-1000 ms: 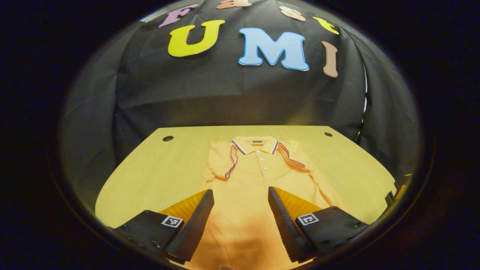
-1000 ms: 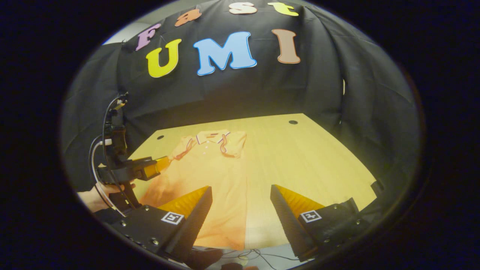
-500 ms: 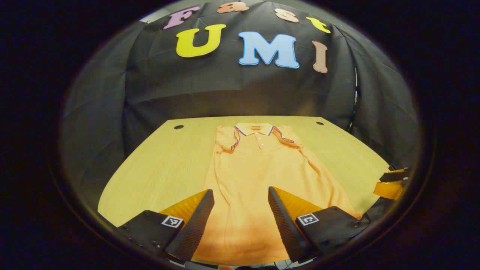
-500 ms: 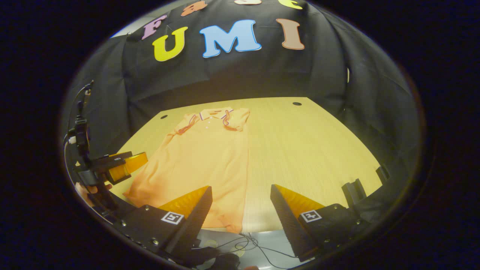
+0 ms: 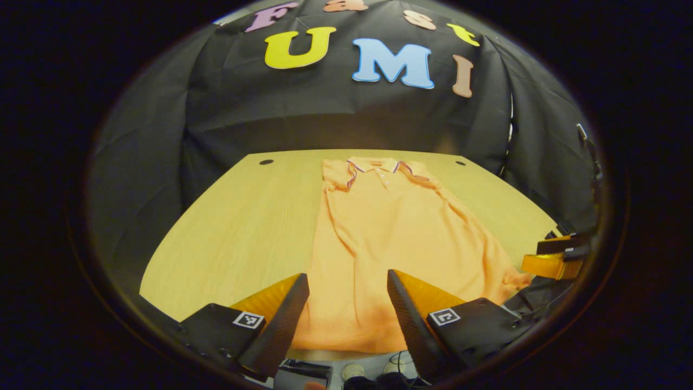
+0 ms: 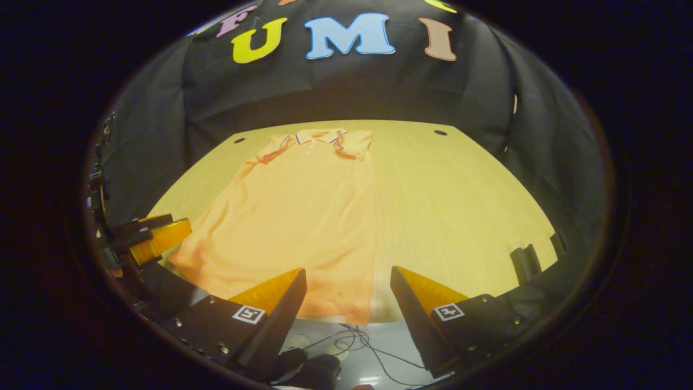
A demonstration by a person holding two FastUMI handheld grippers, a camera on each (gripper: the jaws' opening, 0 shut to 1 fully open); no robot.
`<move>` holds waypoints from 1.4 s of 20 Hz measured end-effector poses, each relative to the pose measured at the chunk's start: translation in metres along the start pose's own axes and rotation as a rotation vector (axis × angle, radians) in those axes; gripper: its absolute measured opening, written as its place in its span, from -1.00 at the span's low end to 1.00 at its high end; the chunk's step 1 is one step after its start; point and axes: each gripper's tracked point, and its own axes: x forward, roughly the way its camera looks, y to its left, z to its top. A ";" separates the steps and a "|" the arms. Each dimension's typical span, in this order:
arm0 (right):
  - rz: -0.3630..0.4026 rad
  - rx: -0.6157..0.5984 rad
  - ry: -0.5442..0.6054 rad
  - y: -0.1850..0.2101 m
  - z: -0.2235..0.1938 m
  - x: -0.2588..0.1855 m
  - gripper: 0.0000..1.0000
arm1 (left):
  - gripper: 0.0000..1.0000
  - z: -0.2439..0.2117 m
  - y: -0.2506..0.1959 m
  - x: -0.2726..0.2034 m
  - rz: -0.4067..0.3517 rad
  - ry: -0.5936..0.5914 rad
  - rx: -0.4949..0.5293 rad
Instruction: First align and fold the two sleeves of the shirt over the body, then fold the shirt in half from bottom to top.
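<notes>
No readable brand or label on the shirt point(image 5: 390, 238); the small patch inside the collar point(image 5: 373, 164) is too tiny to read. The square black-and-white marker tags point(image 5: 248, 319) on the gripper bodies are patterns, not legible text. The shirt is an orange polo lying flat and face up on the wooden table point(image 5: 238, 216), collar toward twelve o'clock near the far edge, hem toward six o'clock at the near edge. Collar trimmed with thin white and dark stripes, small white buttons down the placket. Both short sleeves point(image 5: 337, 174) lie folded in over the chest, striped cuffs showing beside the collar. Some wrinkling along the shirt's side at about four o'clock in the left gripper view. Left gripper point(image 5: 346, 314) hangs above the hem, fingers spread wide, nothing between them. Right gripper point(image 6: 346, 317) hangs over the near table edge by the hem's corner, likewise spread wide and empty. Cables point(image 6: 357, 341) lie on the floor below the table edge.
</notes>
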 end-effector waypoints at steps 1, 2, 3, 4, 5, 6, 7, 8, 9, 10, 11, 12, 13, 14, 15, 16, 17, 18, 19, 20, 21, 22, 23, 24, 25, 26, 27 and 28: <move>-0.012 -0.005 0.014 -0.001 -0.005 0.001 0.95 | 0.90 -0.007 0.003 -0.001 -0.008 0.014 0.001; -0.020 -0.007 0.025 -0.001 -0.009 0.004 0.95 | 0.90 -0.015 0.005 -0.002 -0.013 0.028 0.007; -0.025 -0.010 0.039 -0.001 -0.013 0.006 0.94 | 0.90 -0.022 0.008 -0.004 -0.016 0.037 0.015; -0.031 -0.013 0.052 -0.002 -0.017 0.008 0.95 | 0.90 -0.028 0.009 -0.004 -0.020 0.048 0.021; -0.038 -0.014 0.065 -0.003 -0.023 0.007 0.95 | 0.90 -0.035 0.010 -0.006 -0.026 0.059 0.022; -0.044 -0.013 0.075 -0.004 -0.027 0.008 0.95 | 0.90 -0.040 0.010 -0.007 -0.031 0.071 0.022; -0.045 -0.009 0.083 -0.003 -0.030 0.009 0.95 | 0.90 -0.045 0.011 -0.008 -0.032 0.081 0.023; -0.046 -0.007 0.090 -0.002 -0.034 0.010 0.95 | 0.90 -0.048 0.009 -0.010 -0.031 0.087 0.023; -0.048 -0.009 0.097 -0.003 -0.038 0.010 0.94 | 0.90 -0.050 0.009 -0.012 -0.034 0.092 0.018; -0.049 -0.013 0.102 -0.003 -0.040 0.010 0.95 | 0.90 -0.052 0.007 -0.013 -0.039 0.095 0.011; -0.049 -0.019 0.106 -0.002 -0.041 0.011 0.95 | 0.90 -0.055 0.006 -0.013 -0.039 0.100 0.007; -0.047 -0.025 0.110 0.000 -0.044 0.012 0.95 | 0.90 -0.059 0.006 -0.012 -0.038 0.107 0.006; -0.045 -0.031 0.113 0.002 -0.046 0.012 0.95 | 0.90 -0.062 0.005 -0.012 -0.037 0.114 0.006; -0.043 -0.036 0.115 0.003 -0.047 0.013 0.95 | 0.90 -0.066 0.005 -0.012 -0.032 0.119 0.008; -0.039 -0.038 0.118 0.004 -0.048 0.015 0.95 | 0.90 -0.064 0.006 -0.012 -0.032 0.108 0.019; -0.035 -0.039 0.120 0.004 -0.049 0.015 0.94 | 0.92 -0.065 0.005 -0.010 -0.025 0.111 0.026; -0.030 -0.037 0.123 0.005 -0.050 0.018 0.94 | 0.91 -0.065 0.004 -0.009 -0.019 0.108 0.033; -0.022 -0.028 0.116 0.005 -0.047 0.019 0.94 | 0.90 -0.067 0.003 -0.009 -0.019 0.110 0.042; -0.011 -0.016 0.120 0.006 -0.047 0.020 0.94 | 0.92 -0.068 0.002 -0.009 -0.013 0.111 0.056; -0.015 -0.010 0.111 0.006 -0.047 0.021 0.92 | 0.90 -0.070 0.002 -0.008 -0.008 0.117 0.076; -0.012 -0.008 0.112 0.006 -0.047 0.021 0.83 | 0.90 -0.070 0.002 -0.008 -0.002 0.120 0.101; -0.010 -0.008 0.104 0.007 -0.046 0.022 0.73 | 0.89 -0.070 -0.002 -0.008 -0.013 0.114 0.103; -0.004 -0.019 0.107 0.007 -0.047 0.022 0.67 | 0.77 -0.069 -0.003 -0.009 -0.007 0.117 0.100; 0.003 -0.024 0.101 0.009 -0.047 0.022 0.67 | 0.67 -0.070 -0.002 -0.008 -0.002 0.120 0.099; 0.000 -0.005 0.093 0.008 -0.047 0.022 0.31 | 0.63 -0.070 -0.002 -0.008 -0.004 0.118 0.094; -0.003 0.001 0.090 0.007 -0.048 0.023 -0.05 | 0.56 -0.068 -0.003 -0.005 0.007 0.115 0.088; -0.003 -0.006 0.088 0.008 -0.048 0.022 -0.07 | 0.18 -0.067 -0.003 -0.003 0.010 0.112 0.085; 0.000 -0.015 0.092 0.009 -0.048 0.021 -0.07 | 0.17 -0.069 -0.004 -0.004 0.010 0.118 0.087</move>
